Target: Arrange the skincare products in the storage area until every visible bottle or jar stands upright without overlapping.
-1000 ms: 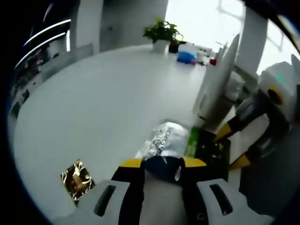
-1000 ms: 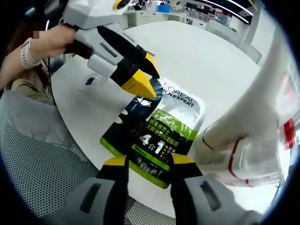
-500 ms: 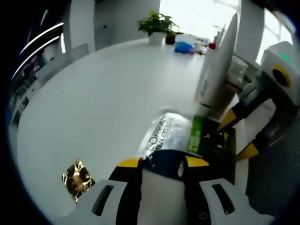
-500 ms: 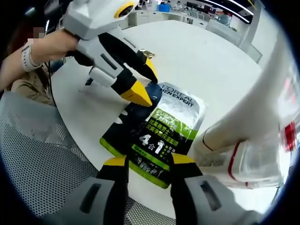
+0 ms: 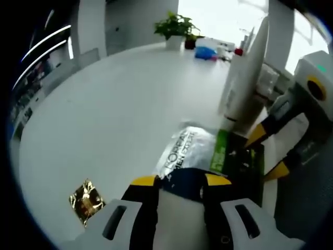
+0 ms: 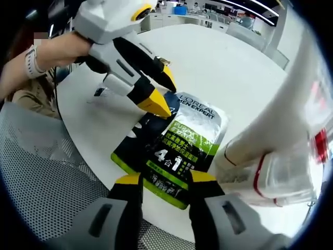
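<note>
A flat black, green and silver L'Oreal Men Expert packet (image 6: 179, 140) lies on the white round table (image 6: 229, 62). My right gripper (image 6: 165, 178) is open, its yellow-tipped jaws straddling the packet's near edge. My left gripper (image 6: 160, 89) comes in from the upper left, open at the packet's far corner. In the left gripper view the packet (image 5: 190, 151) lies just past my left gripper (image 5: 181, 181), its dark blue corner between the jaws. My right gripper (image 5: 265, 153) stands open at the packet's other end. A white tube (image 6: 270, 151) lies beside the packet.
The white tube (image 5: 244, 78) rises close to the packet on the right. A gold foil wrapper (image 5: 86, 196) lies on the table (image 5: 104, 104) to the left. A potted plant (image 5: 179, 28) and small items stand at the far edge. A mesh chair (image 6: 41, 172) and a person's hand (image 6: 49, 52) are beside the table.
My left gripper has shifted slightly at the packet's corner and its view has tilted a little. The packet, the tube and my right gripper have stayed put.
</note>
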A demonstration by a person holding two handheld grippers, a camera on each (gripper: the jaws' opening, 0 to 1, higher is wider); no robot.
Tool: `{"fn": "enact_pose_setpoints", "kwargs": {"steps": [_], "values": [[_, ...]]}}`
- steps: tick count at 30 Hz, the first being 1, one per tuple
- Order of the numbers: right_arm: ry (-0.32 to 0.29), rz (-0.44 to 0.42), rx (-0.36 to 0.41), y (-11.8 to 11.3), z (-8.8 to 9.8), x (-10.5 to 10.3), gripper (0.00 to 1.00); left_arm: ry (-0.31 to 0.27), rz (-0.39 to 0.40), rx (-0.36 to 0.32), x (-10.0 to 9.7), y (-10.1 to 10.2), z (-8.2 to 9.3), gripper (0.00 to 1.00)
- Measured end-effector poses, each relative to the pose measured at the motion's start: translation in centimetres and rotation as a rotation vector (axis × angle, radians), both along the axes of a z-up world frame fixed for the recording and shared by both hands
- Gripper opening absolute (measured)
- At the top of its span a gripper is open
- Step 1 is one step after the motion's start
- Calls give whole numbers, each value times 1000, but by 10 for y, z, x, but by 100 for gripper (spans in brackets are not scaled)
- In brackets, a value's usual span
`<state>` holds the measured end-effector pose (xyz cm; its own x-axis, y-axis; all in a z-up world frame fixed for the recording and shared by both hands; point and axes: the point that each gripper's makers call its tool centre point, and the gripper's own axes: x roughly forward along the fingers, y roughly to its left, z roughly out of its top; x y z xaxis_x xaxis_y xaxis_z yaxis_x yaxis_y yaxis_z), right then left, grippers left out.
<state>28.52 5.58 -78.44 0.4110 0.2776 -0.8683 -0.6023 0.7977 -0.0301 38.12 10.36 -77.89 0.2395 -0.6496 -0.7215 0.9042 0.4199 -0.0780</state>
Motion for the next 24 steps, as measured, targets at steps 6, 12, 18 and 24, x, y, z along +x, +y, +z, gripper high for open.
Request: {"fn": "enact_pose_setpoints", "kwargs": {"steps": [6, 12, 18, 24], "values": [[3, -8, 3, -2, 0, -1, 35, 3, 0, -2, 0, -3, 0, 30], [5, -7, 2, -2, 0, -1, 35, 25, 11, -14, -2, -3, 1, 32], [5, -5, 0, -2, 0, -1, 35, 23, 19, -14, -5, -1, 6, 32], [8, 0, -4, -2, 0, -1, 35, 8, 38, -16, -7, 8, 17, 33]]}}
